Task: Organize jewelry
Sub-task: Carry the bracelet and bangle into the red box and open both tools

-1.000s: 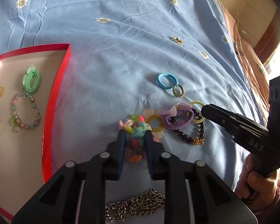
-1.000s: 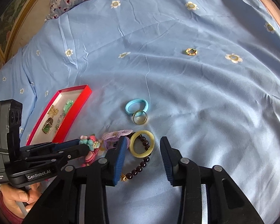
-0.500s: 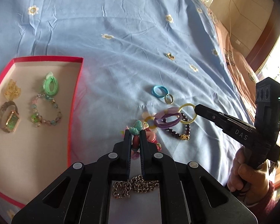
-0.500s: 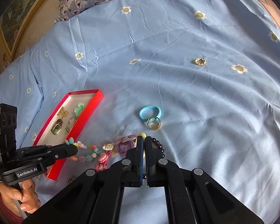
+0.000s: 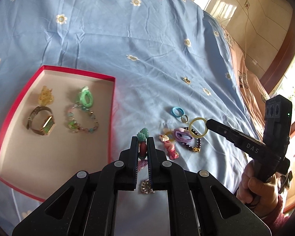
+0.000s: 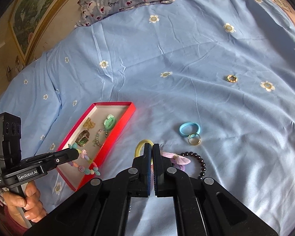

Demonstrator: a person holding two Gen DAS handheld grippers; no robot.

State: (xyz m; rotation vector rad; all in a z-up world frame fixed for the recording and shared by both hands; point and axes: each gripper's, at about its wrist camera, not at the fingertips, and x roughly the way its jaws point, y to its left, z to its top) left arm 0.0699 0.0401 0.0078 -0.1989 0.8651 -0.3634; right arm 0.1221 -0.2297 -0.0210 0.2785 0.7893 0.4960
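Right wrist: beaded bracelet (image 6: 84, 164) dangling lengthwise.

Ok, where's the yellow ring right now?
The yellow ring is pinched in the right gripper, lifted above the purple scrunchie and dark bead bracelet.

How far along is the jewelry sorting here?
Done: watch, green hair tie and others in the red box. In hand: left gripper holds the bead string, right gripper the yellow ring. Left: blue hair tie, dark bracelet.
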